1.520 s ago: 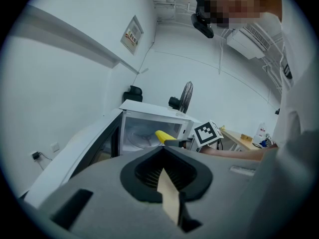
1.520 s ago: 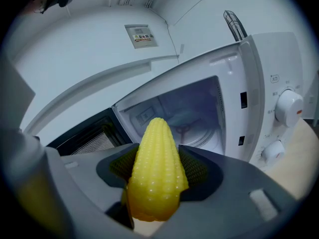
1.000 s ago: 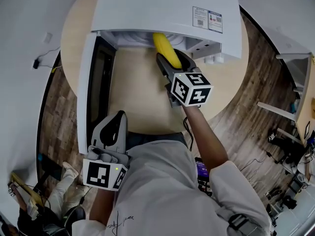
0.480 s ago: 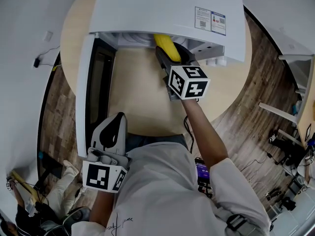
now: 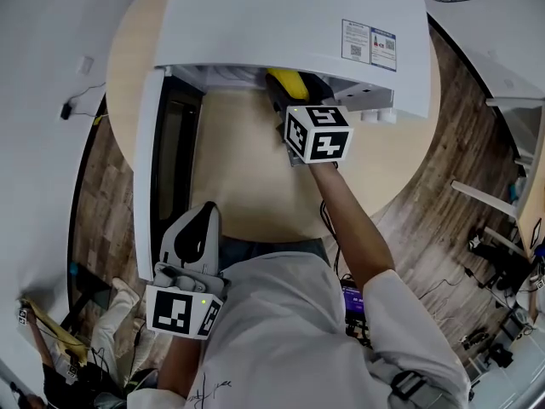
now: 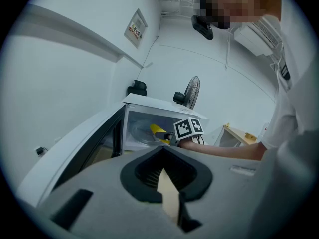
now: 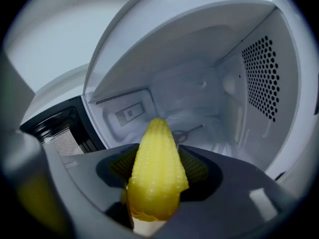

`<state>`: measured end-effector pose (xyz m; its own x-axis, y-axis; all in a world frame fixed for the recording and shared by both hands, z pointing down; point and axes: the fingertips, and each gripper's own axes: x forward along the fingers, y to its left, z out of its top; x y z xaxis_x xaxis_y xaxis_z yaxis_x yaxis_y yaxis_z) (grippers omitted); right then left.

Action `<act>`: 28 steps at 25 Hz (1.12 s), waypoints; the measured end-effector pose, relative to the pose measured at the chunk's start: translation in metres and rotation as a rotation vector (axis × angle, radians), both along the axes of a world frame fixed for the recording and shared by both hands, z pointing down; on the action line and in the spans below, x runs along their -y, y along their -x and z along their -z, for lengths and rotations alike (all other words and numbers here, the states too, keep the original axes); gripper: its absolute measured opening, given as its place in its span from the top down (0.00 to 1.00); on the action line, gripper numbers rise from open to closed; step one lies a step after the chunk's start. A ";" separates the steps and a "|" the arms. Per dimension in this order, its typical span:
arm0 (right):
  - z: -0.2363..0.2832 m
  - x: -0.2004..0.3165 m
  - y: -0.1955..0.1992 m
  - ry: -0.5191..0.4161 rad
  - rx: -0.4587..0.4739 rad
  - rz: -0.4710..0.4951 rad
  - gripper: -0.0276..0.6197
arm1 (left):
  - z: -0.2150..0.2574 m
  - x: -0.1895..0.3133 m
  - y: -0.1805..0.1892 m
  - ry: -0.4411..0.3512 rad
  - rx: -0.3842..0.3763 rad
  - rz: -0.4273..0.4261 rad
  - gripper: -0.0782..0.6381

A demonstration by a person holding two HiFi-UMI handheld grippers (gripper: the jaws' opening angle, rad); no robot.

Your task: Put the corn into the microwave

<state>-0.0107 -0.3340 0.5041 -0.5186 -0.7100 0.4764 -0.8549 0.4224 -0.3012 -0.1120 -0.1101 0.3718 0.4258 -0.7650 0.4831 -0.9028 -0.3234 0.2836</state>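
One corn (image 7: 157, 178), one microwave (image 5: 281, 15)

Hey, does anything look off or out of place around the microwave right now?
Nothing stands out. The microwave door is swung wide open, the cavity looks clean, and the corn sits straight in the right hand-held gripper, tip pointing into the opening.

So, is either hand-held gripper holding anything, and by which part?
The right hand-held gripper clamps the corn cob by its thick end, tip toward the open microwave. The left hand-held gripper holds nothing.
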 end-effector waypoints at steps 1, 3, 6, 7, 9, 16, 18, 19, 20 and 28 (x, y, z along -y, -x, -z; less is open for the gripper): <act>-0.002 0.002 0.000 -0.001 -0.005 -0.002 0.55 | 0.000 0.001 0.000 0.001 -0.002 0.000 0.90; -0.005 0.008 0.000 -0.003 -0.013 -0.016 0.55 | 0.001 0.003 -0.001 -0.004 -0.014 -0.001 0.90; -0.010 0.015 0.000 -0.005 -0.021 -0.037 0.55 | 0.006 0.006 -0.001 -0.022 -0.036 -0.006 0.90; -0.011 0.017 0.000 -0.009 -0.029 -0.037 0.55 | 0.006 0.007 0.000 -0.024 -0.033 -0.006 0.90; -0.012 0.019 0.001 -0.021 -0.045 -0.036 0.55 | 0.005 0.009 0.001 -0.021 -0.023 -0.003 0.90; -0.014 0.032 0.003 -0.057 -0.102 -0.056 0.55 | 0.000 0.011 0.003 -0.007 -0.016 -0.004 0.90; -0.015 0.035 0.005 -0.063 -0.121 -0.053 0.55 | -0.002 0.011 0.002 -0.002 -0.018 -0.008 0.90; -0.016 0.036 0.006 -0.065 -0.129 -0.052 0.55 | -0.002 0.010 0.002 0.000 -0.020 -0.008 0.90; -0.017 0.038 0.008 -0.066 -0.136 -0.052 0.55 | -0.003 0.009 0.003 0.003 -0.021 -0.007 0.90; -0.020 0.052 0.010 -0.087 -0.196 -0.060 0.55 | -0.003 0.008 0.004 0.008 -0.022 -0.017 0.90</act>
